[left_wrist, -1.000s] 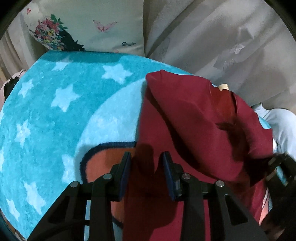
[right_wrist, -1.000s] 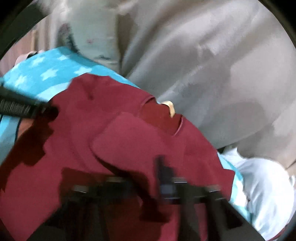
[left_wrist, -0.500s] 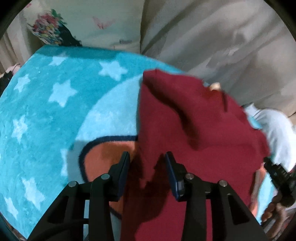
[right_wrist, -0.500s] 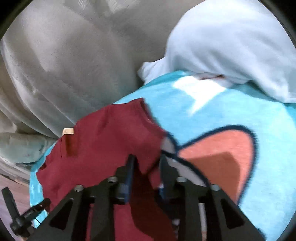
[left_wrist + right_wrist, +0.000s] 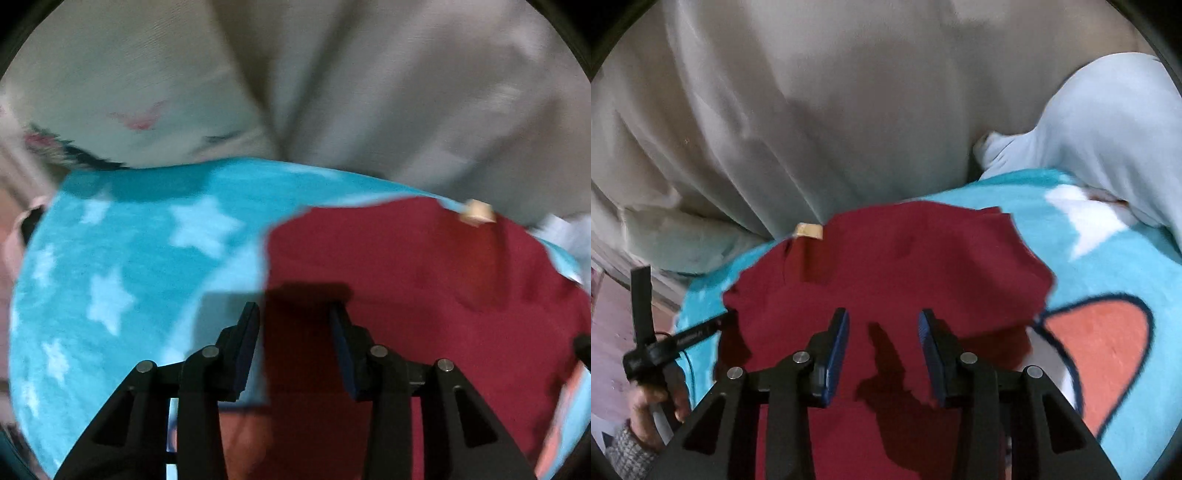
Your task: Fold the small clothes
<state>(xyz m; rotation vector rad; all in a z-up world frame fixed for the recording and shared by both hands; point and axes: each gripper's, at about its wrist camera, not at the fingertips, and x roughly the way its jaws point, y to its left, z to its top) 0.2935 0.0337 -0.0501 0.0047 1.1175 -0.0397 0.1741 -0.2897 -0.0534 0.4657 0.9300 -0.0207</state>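
Blue star blanket (image 5: 110, 266); maroon shirt (image 5: 894, 266) under right hand-held gripper (image 5: 883, 350).

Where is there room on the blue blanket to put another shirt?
Bare star blanket lies left of the red shirt, below the flowery pillow. The right side is crowded by the pale blue cloth.

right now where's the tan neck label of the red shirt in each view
Left wrist: the label sits upper right, at the far edge of the red shirt.
Right wrist: the label sits left of centre, at the shirt's far edge.
Shared landmark: the blue star blanket under the shirt.
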